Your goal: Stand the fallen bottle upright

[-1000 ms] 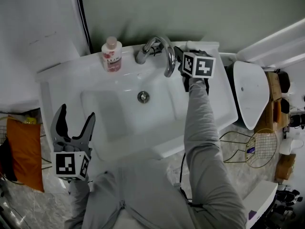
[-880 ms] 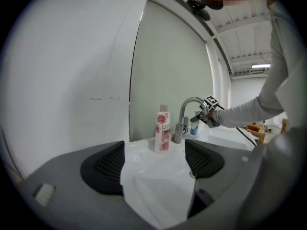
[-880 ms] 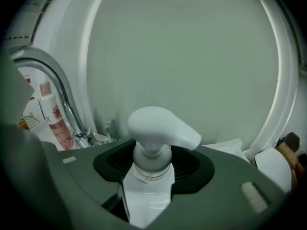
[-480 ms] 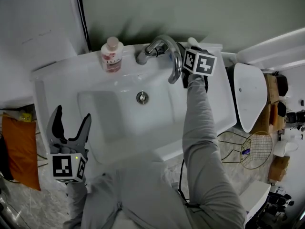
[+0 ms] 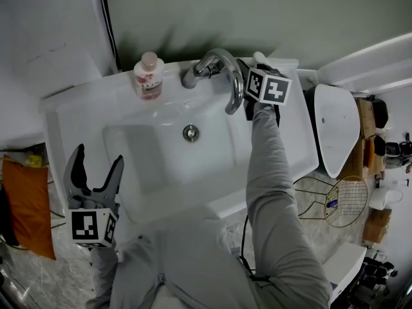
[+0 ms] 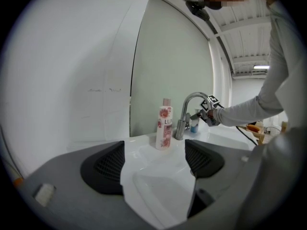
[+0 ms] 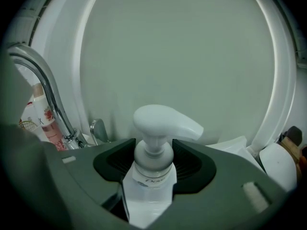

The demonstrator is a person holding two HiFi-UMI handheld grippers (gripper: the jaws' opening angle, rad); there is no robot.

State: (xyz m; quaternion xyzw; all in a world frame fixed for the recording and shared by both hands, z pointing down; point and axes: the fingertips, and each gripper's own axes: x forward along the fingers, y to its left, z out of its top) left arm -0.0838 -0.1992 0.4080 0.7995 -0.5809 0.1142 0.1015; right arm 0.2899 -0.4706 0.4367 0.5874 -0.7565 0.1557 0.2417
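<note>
The right gripper (image 7: 153, 166) is clamped on the pump bottle (image 7: 163, 123), which stands straight up just right of the tap (image 5: 228, 76); the left gripper (image 5: 98, 161) is wide open, far from the tap

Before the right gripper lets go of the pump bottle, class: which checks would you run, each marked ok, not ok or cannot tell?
1. Pump bottle upright, pump head on top: ok.
2. Right gripper shut on the bottle's neck: ok.
3. Bottle's base resting on the sink ledge: cannot tell, base hidden.
4. Faucet apart from the pump bottle: ok.
5. Left gripper open, empty, far from the pump bottle: ok.
6. Pink bottle upright on the faucet's other side: ok.
</note>
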